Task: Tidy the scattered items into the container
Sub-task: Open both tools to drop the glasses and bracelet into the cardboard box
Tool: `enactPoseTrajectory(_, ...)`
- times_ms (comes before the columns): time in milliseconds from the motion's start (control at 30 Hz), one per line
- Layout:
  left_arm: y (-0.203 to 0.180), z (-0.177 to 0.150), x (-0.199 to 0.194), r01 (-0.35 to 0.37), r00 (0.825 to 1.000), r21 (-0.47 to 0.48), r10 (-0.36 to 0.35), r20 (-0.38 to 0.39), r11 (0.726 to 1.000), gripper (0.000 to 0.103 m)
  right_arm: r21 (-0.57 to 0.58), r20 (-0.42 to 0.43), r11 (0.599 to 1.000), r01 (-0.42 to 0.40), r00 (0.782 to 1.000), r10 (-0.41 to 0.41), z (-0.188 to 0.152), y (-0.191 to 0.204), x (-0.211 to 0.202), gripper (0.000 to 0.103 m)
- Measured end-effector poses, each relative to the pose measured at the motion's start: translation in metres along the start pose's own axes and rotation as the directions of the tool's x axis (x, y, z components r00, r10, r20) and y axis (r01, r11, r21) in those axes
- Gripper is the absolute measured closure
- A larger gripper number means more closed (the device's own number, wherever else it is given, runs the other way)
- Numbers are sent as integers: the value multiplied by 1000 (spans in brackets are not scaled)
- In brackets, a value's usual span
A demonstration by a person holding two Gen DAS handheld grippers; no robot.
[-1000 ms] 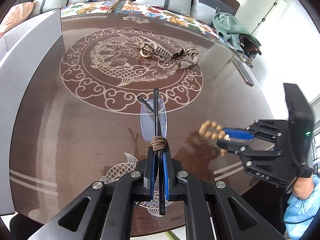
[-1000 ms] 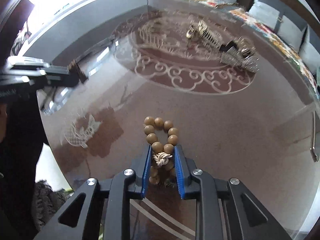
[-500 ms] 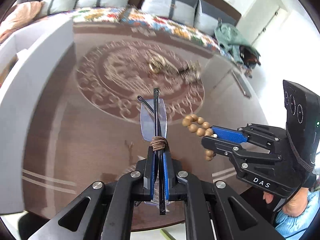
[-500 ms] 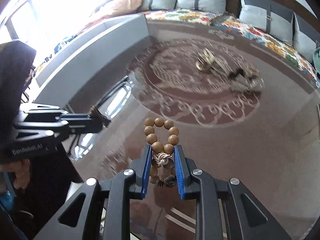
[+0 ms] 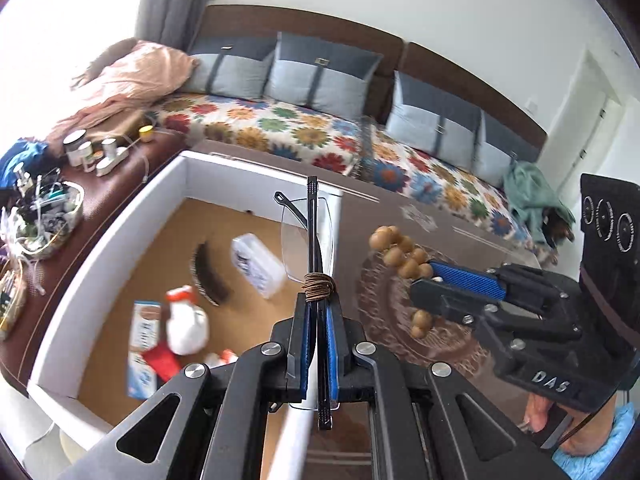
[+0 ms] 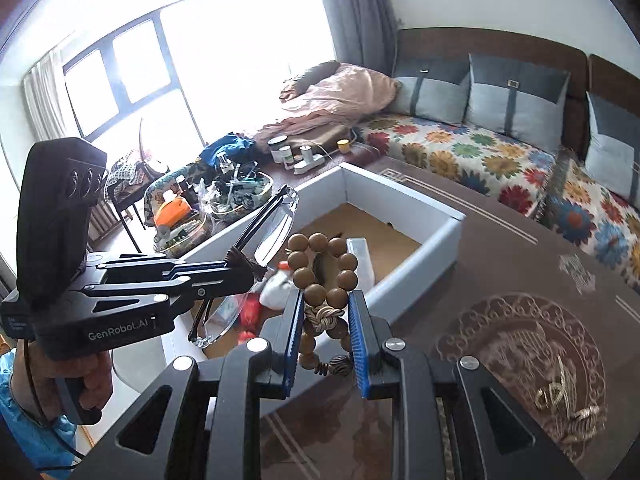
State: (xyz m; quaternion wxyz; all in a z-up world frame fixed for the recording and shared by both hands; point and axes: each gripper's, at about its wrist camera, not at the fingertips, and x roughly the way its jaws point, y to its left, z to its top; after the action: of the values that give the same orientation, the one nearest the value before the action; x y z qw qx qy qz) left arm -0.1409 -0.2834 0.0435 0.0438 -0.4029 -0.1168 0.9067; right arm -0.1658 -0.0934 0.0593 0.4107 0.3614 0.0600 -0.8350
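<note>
- Views changed since 0.5 s ago: both cameras then looked down on the patterned table (image 6: 500,264); they now tilt up and leftward, taking in the white box (image 5: 120,236), the sofa (image 5: 304,128) and the window (image 6: 132,72).
- Box, formerly only an edge at frame left, now shows its open brown floor with a spray bottle (image 5: 186,320), a clear plastic case (image 5: 258,266) and a dark comb (image 5: 208,278) inside.
- Left gripper (image 5: 318,320): jaws narrow, clamped on the folded glasses (image 5: 308,236) at a cord-wrapped spot on the frame; grip unchanged. The glasses hang over the box's near wall.
- Right gripper (image 6: 324,332): blue pads pinch the bead bracelet (image 6: 322,268) at its knot; the bead loop stands up beyond the fingertips. Same hold as before, now beside the box's corner, above the table edge.
- Right gripper sits just right of the left one, both pointing toward the box.
- Hand (image 6: 68,376) wraps the left gripper's handle; blue sleeve (image 6: 28,432) below it.
</note>
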Motion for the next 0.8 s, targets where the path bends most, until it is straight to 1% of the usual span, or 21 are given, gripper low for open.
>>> enactPoseTrajectory(67,24,7,13,-18,1000,-20,18,-18,1000,96,-13,-20,1000,-6,1000,6,14,10,32,80)
enactPoseTrajectory(167,55,2,47,-27,997,-52,22,-80,998,96,-9,-80,1000,0,997,-1,22,15,88,80)
enactPoseTrajectory(300,77,-11,88,-28,990,-95,14,-143,995,96,22,-153,1000,15,988,-11,12,1,147,80)
enactPoseTrajectory(467,96,-19,121,-30,981,-129,4,-192,991,96,96,-212,995,11,977,9,1,-22,192,80)
enactPoseTrajectory(567,99,-21,136,-11,972,-139,-22,-235,990,96,121,-235,992,25,972,4,-2,-31,204,79)
enactPoseTrajectory(600,99,-21,139,-23,971,-144,-13,-240,989,95,122,-236,992,29,972,1,-2,-32,204,78)
enactPoseTrajectory(667,101,-23,144,-46,968,-153,6,-251,987,80,121,-230,992,30,973,-1,0,-29,198,71)
enactPoseTrajectory(700,102,-22,143,-59,969,-159,18,-247,986,59,121,-227,992,30,974,-2,1,-28,195,69)
enactPoseTrajectory(733,104,-22,139,-69,971,-167,27,-238,984,53,120,-224,992,31,975,-3,1,-27,192,69)
enactPoseTrajectory(800,107,-21,133,-87,974,-182,45,-222,979,52,119,-217,992,32,976,-5,3,-25,186,69)
